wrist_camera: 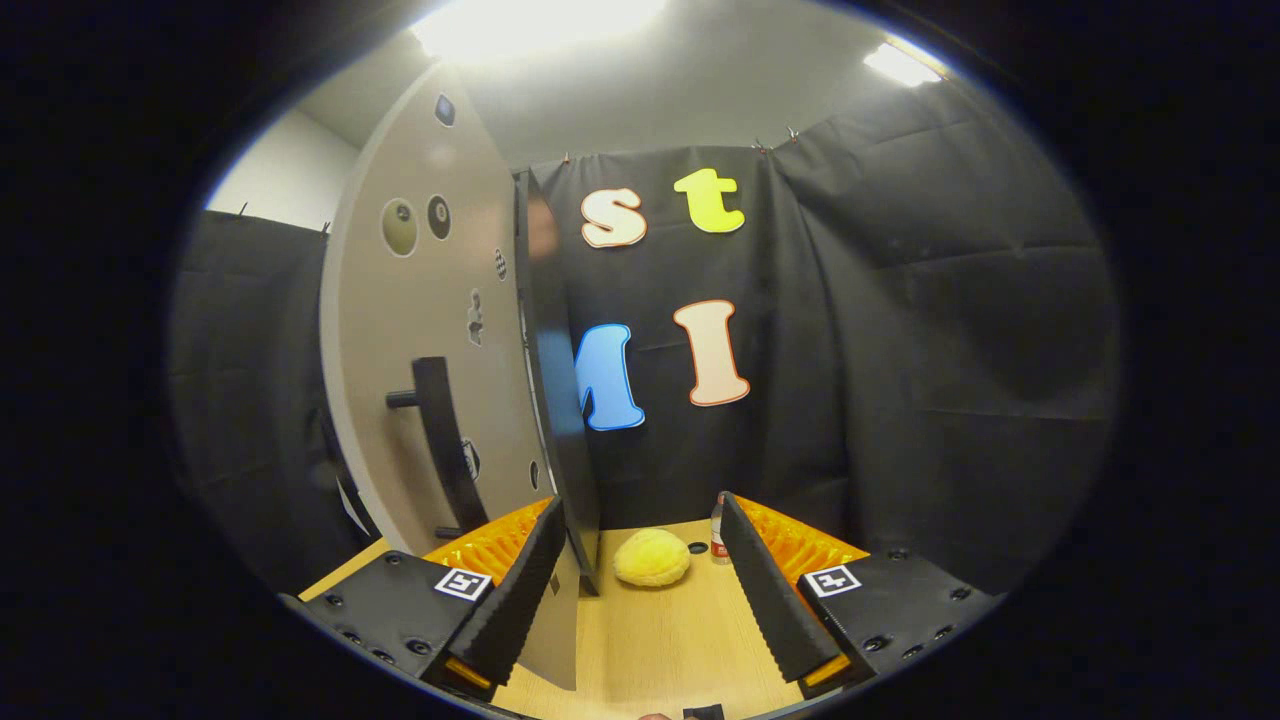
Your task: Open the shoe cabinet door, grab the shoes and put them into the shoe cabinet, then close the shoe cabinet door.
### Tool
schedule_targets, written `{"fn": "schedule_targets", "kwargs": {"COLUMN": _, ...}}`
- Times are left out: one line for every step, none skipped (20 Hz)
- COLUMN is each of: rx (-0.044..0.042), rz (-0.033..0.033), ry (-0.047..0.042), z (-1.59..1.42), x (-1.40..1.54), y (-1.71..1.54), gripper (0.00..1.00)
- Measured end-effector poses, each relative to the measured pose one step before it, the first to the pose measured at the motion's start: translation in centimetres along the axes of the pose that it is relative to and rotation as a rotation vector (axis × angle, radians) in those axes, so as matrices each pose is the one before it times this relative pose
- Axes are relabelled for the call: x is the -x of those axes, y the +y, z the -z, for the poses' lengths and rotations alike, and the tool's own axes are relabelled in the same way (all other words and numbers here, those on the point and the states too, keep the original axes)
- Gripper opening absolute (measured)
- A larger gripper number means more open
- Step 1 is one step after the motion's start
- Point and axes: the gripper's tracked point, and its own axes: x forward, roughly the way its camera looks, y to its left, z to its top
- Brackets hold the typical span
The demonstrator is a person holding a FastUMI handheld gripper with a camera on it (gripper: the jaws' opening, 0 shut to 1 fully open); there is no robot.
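Gripper [640, 585] fingers spread wide; one cabinet door [430, 330] with one handle [445, 440] at left, one yellow shoe [651, 557] lower centre, one bottle [717, 530] beside it.

Black cloth wall [900, 330] hangs in creased panels around booth, clipped along top edge. Pale grey ceiling [700, 90] above, two bright ceiling lights: large one [530, 20] overhead, smaller strip [900, 65] toward right. Patch of plain white wall [275, 185] shows above cloth at left. Light wooden tabletop [660, 640] below, smooth, pale grain, far edge meeting cloth. Cloth at left [250, 400] darker, in shadow. Lighting even, glare strongest at ceiling.
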Motion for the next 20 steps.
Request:
{"fn": "schedule_targets", "kwargs": {"rx": -0.00427, "rz": -0.0183, "ry": -0.00204, "z": -0.415, "x": -0.579, "y": 0.181, "gripper": 0.98}}
{"fn": "schedule_targets", "kwargs": {"rx": -0.00572, "rz": -0.01606, "ry": -0.00506, "z": -0.35, "x": -0.723, "y": 0.289, "gripper": 0.97}}
{"fn": "schedule_targets", "kwargs": {"rx": -0.00288, "rz": -0.01708, "ry": -0.00849, "z": -0.421, "x": -0.338, "y": 0.482, "gripper": 0.98}}
{"fn": "schedule_targets", "kwargs": {"rx": -0.00049, "rz": -0.0126, "ry": -0.00219, "z": -0.199, "x": -0.497, "y": 0.551, "gripper": 0.98}}
{"fn": "schedule_targets", "kwargs": {"rx": 0.00067, "rz": -0.01334, "ry": 0.00467, "z": 0.107, "x": -0.191, "y": 0.572, "gripper": 0.98}}
{"fn": "schedule_targets", "kwargs": {"rx": 0.00081, "rz": -0.01835, "ry": 0.01166, "z": 0.167, "x": -0.357, "y": 0.833, "gripper": 0.97}}
{"fn": "schedule_targets", "kwargs": {"rx": 0.0009, "rz": -0.02178, "ry": 0.01118, "z": 0.205, "x": -0.114, "y": 1.016, "gripper": 0.97}}
{"fn": "schedule_targets", "kwargs": {"rx": 0.0122, "rz": 0.00236, "ry": 0.00476, "z": 0.078, "x": 0.011, "y": 0.564, "gripper": 0.97}}
{"fn": "schedule_targets", "kwargs": {"rx": 0.02171, "rz": 0.00909, "ry": -0.02219, "z": -0.316, "x": 0.268, "y": -0.257, "gripper": 0.97}}
{"fn": "schedule_targets", "kwargs": {"rx": 0.01855, "rz": 0.01164, "ry": -0.00417, "z": -0.281, "x": -0.104, "y": 0.155, "gripper": 0.95}}
{"fn": "schedule_targets", "kwargs": {"rx": 0.00724, "rz": 0.01208, "ry": -0.00514, "z": -0.079, "x": 0.089, "y": 0.109, "gripper": 0.96}}
{"fn": "schedule_targets", "kwargs": {"rx": 0.00698, "rz": 0.00649, "ry": 0.00342, "z": 0.037, "x": 0.184, "y": 0.275, "gripper": 0.96}}
{"fn": "schedule_targets", "kwargs": {"rx": 0.00543, "rz": 0.00138, "ry": 0.00347, "z": 0.074, "x": 0.09, "y": 0.328, "gripper": 0.97}}
{"fn": "schedule_targets", "kwargs": {"rx": 0.00352, "rz": -0.00282, "ry": 0.00032, "z": -0.068, "x": -0.13, "y": 0.529, "gripper": 0.97}}
{"fn": "schedule_targets", "kwargs": {"rx": 0.00017, "rz": 0.00293, "ry": 0.00205, "z": -0.073, "x": 0.159, "y": 0.553, "gripper": 0.96}}
{"fn": "schedule_targets", "kwargs": {"rx": 0.00016, "rz": 0.0009, "ry": 0.00342, "z": 0.134, "x": -0.016, "y": 0.633, "gripper": 0.96}}
{"fn": "schedule_targets", "kwargs": {"rx": 0.00218, "rz": -0.00265, "ry": 0.00116, "z": 0.024, "x": 0.079, "y": 0.93, "gripper": 0.96}}
{"fn": "schedule_targets", "kwargs": {"rx": 0.00426, "rz": -0.0029, "ry": 0.00414, "z": 0.037, "x": -0.047, "y": 1.035, "gripper": 0.96}}
{"fn": "schedule_targets", "kwargs": {"rx": 0.00039, "rz": -0.00073, "ry": 0.00438, "z": 0.058, "x": -0.061, "y": 1.09, "gripper": 0.96}}
{"fn": "schedule_targets", "kwargs": {"rx": -0.00319, "rz": -0.00106, "ry": 0.0056, "z": 0.215, "x": -0.001, "y": 1.106, "gripper": 0.96}}
